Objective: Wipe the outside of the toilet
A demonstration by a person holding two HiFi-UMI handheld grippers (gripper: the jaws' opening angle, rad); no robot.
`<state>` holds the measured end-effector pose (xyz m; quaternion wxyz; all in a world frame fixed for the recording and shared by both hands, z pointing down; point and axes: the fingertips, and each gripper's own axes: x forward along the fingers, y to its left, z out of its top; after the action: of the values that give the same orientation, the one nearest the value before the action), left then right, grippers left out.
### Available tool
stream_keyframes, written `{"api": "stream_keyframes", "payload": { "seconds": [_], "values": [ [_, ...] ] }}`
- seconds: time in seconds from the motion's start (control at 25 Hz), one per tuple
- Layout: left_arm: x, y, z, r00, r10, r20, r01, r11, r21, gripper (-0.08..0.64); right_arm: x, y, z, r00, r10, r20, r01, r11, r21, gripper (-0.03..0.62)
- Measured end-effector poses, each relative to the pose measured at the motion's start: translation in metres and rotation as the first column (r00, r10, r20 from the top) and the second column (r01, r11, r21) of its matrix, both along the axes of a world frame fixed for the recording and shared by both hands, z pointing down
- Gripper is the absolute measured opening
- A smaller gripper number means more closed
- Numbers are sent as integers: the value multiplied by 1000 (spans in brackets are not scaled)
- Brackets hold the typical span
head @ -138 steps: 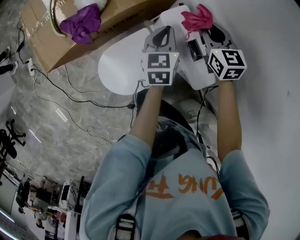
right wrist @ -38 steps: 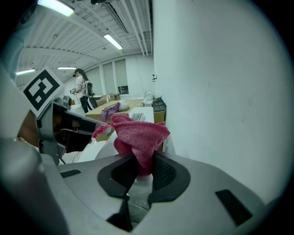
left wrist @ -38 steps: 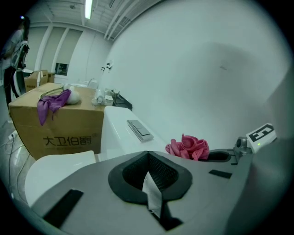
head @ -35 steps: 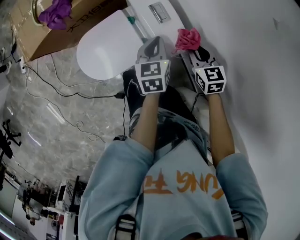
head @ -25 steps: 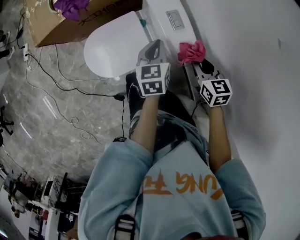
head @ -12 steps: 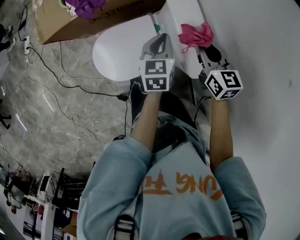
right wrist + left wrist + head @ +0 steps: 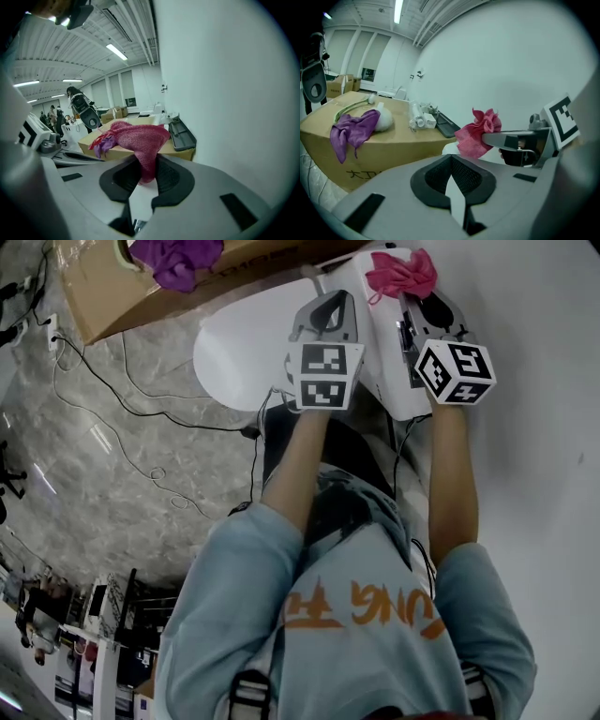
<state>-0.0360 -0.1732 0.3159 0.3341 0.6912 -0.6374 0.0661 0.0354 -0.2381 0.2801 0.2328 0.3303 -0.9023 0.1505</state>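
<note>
The white toilet shows in the head view, with its closed lid (image 7: pixel 234 352) at upper centre and its tank (image 7: pixel 384 371) beside it. A pink cloth (image 7: pixel 401 271) lies bunched against the tank's top. My right gripper (image 7: pixel 410 289) is shut on it, and in the right gripper view the cloth (image 7: pixel 140 138) hangs between the pads. My left gripper (image 7: pixel 323 304) hovers shut beside it, over the seam of lid and tank, holding nothing. The left gripper view shows its pads (image 7: pixel 461 176) meeting, with the pink cloth (image 7: pixel 477 133) ahead to the right.
A cardboard box (image 7: pixel 103 287) stands past the toilet with a purple cloth (image 7: pixel 178 261) on it. A grey tray (image 7: pixel 445 123) and small items also lie on the box. Cables (image 7: pixel 141 437) run over the marble floor. A white wall (image 7: pixel 534 427) is close on the right.
The right gripper has carried the pink cloth farther along the tank toward its top. The left gripper has moved with it. Both kept their jaws as they were.
</note>
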Motion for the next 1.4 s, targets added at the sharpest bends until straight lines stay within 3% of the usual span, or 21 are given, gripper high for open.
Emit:
{"api": "stream_keyframes", "payload": {
  "seconds": [0.4, 0.8, 1.0, 1.16, 1.32, 1.4],
  "values": [
    [-11, -25, 15, 999, 48, -26, -48, 999, -20, 21, -38, -29, 40, 980, -88, -176, 92, 996, 19, 83],
    [-5, -18, 27, 997, 44, -62, -47, 998, -37, 22, -39, -12, 45, 954, -228, -193, 214, 973, -89, 77],
    [-1, -2, 29, 997, 44, -62, -47, 998, -40, 21, -25, 12, 46, 945, -249, -212, 241, 969, -61, 77],
    [3, 9, 30, 998, 42, -55, -45, 998, -40, 21, -29, 23, 44, 907, -290, -305, 301, 954, -14, 77],
    [9, 20, 26, 998, 40, -55, -42, 998, -39, 21, -34, 26, 42, 812, -324, -485, 394, 918, 45, 77],
    [9, 25, 25, 998, 35, -55, -37, 999, -39, 23, -35, 28, 43, 799, -321, -509, 392, 919, 35, 77]
  ]
}}
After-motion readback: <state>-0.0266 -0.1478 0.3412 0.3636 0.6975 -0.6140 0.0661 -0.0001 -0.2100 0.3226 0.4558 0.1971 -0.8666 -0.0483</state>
